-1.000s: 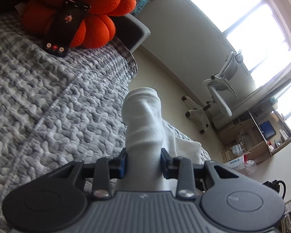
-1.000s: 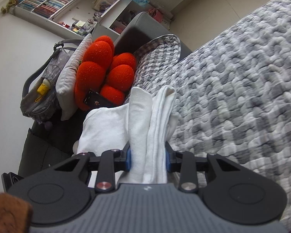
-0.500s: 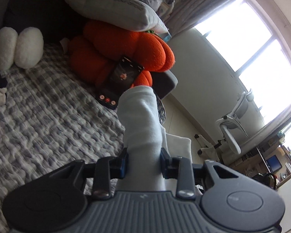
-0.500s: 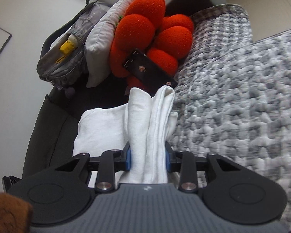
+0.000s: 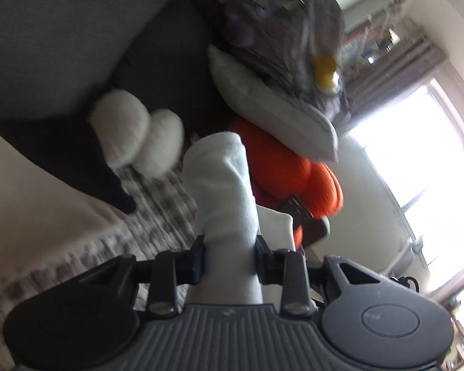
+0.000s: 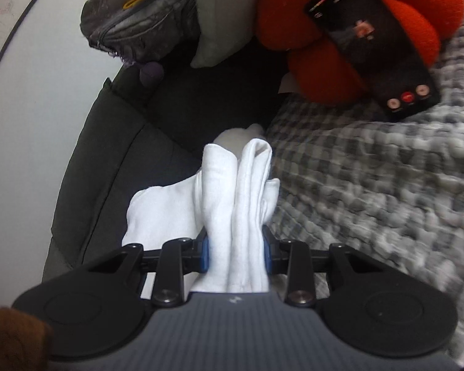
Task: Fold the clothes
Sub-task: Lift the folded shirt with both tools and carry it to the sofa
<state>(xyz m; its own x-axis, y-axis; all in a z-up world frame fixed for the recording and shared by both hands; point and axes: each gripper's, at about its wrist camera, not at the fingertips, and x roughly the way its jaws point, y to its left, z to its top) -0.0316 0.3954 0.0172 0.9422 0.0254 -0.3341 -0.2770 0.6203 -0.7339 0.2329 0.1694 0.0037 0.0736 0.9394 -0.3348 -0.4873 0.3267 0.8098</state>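
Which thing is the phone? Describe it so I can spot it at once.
Find the grey checked bedspread, then the orange plush cushion at its head. The phone leans against that cushion: a flat black slab with a lit screen and red round buttons, unlike its soft neighbours.

- White cloth, bunched in folds, plain with no print; in the left wrist view the white cloth looks faintly bluish in shade.
- Right gripper: black body, blue pads.
- Left gripper: black and dark grey, ribbed grey housing.
- Blanket: grey and white check, knobbly weave.
- Plush cushion: bright orange-red lobes.
- Phone: black, with red and pale round buttons at its lower end.
- Bag: worn grey with a yellow tag.
- Pillow: pale grey.
- Sofa: dark charcoal.
- Two fluffy balls: off-white.
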